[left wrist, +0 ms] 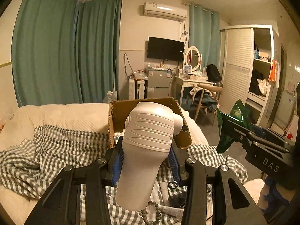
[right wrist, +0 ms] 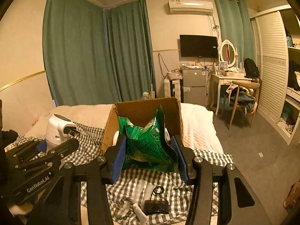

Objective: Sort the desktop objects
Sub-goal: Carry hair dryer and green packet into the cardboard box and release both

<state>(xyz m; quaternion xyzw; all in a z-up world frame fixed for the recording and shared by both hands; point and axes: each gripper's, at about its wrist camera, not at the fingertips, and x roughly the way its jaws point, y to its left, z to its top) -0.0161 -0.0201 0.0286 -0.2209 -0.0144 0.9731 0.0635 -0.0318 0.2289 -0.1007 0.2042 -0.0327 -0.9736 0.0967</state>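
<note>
Blue pads of the left gripper (left wrist: 146, 161) clamp the handle of a white hair dryer (left wrist: 148, 140), held above the bed, while the right gripper (right wrist: 150, 157) pinches a crumpled green snack bag (right wrist: 150, 144) between its own pads. Both are raised over a checked cloth (right wrist: 90, 150), short of an open cardboard box (right wrist: 142, 110) standing on the white bedding. Below lie a string of beads (right wrist: 121, 208), a black ring (right wrist: 158, 190), a small tube (right wrist: 139, 213) and what may be a dark pouch (right wrist: 156, 206).
</note>
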